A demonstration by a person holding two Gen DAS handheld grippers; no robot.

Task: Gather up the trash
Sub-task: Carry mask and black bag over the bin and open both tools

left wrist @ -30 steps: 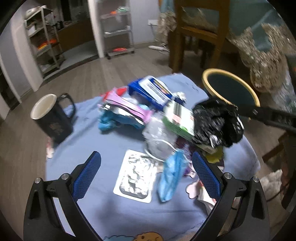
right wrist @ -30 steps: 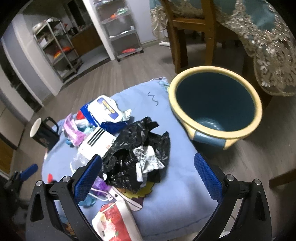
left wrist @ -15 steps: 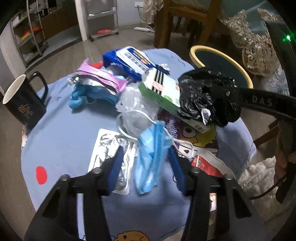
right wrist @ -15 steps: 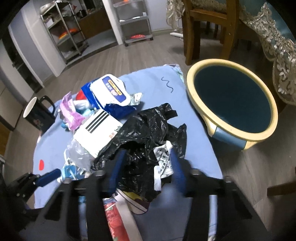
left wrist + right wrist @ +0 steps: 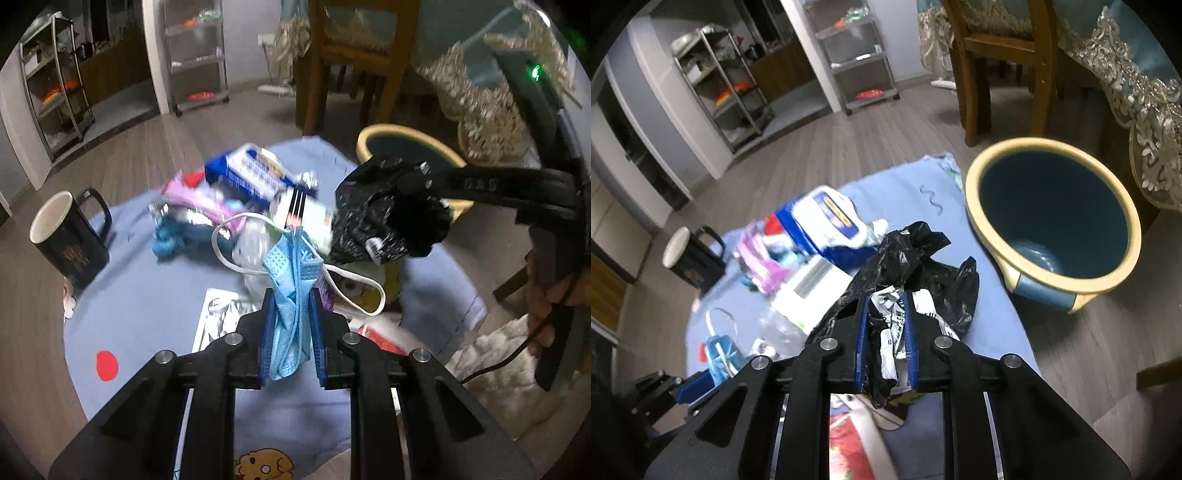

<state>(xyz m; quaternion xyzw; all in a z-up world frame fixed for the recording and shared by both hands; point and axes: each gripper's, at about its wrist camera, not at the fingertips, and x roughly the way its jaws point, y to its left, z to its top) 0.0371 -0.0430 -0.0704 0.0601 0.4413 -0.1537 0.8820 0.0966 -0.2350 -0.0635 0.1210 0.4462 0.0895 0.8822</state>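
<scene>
My left gripper (image 5: 291, 299) is shut on a blue face mask (image 5: 290, 280) and holds it lifted above the blue cloth (image 5: 147, 317), its white ear loops dangling. My right gripper (image 5: 885, 306) is shut on a crumpled black plastic bag (image 5: 908, 262) with white printed paper in it. The bag also shows in the left wrist view (image 5: 384, 218), held up in front of the bin. The yellow-rimmed blue bin (image 5: 1052, 218) stands on the floor to the right of the cloth, open and empty.
More litter lies on the cloth: a blue-white packet (image 5: 827, 221), a white striped box (image 5: 809, 291), a pink wrapper (image 5: 761, 262), a foil blister pack (image 5: 221, 317). A black mug (image 5: 66, 236) stands at the left edge. A wooden chair (image 5: 1004, 55) and a draped table stand behind the bin.
Both grippers have closed: the left on the blue mask, the right on the black bag. Both items are now lifted off the cloth.
</scene>
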